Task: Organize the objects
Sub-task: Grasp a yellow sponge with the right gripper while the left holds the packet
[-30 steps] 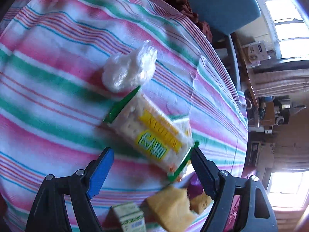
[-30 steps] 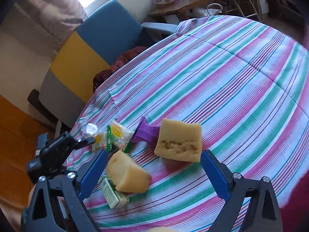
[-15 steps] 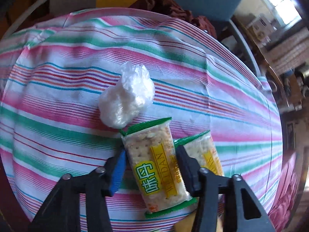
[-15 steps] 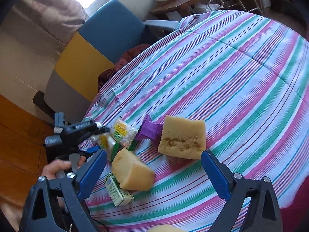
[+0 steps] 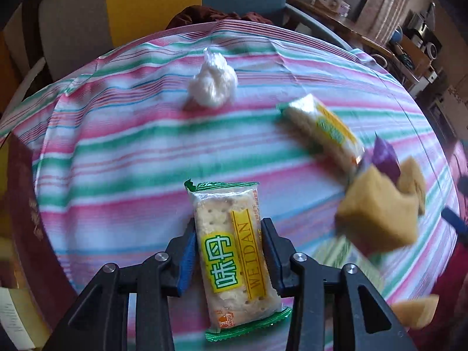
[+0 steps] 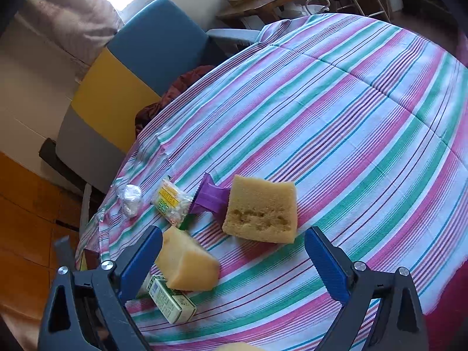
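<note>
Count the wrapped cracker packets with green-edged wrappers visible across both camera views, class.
2. One cracker packet is clamped in the left tool; the second cracker packet lies on the striped tablecloth beside the purple wrapper. Others may be hidden.

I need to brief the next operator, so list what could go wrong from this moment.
1. The left gripper, whose jaws have just been closing, clamps a cracker packet by its long edges; more squeeze may well crack the crackers.
2. The grip sits low on the packet, so it could pivot or slip in a fast swing.
3. The small carton and yellow sponge wedge lie near the tablecloth's edge; a nudge from the open right gripper might drop them.
</note>
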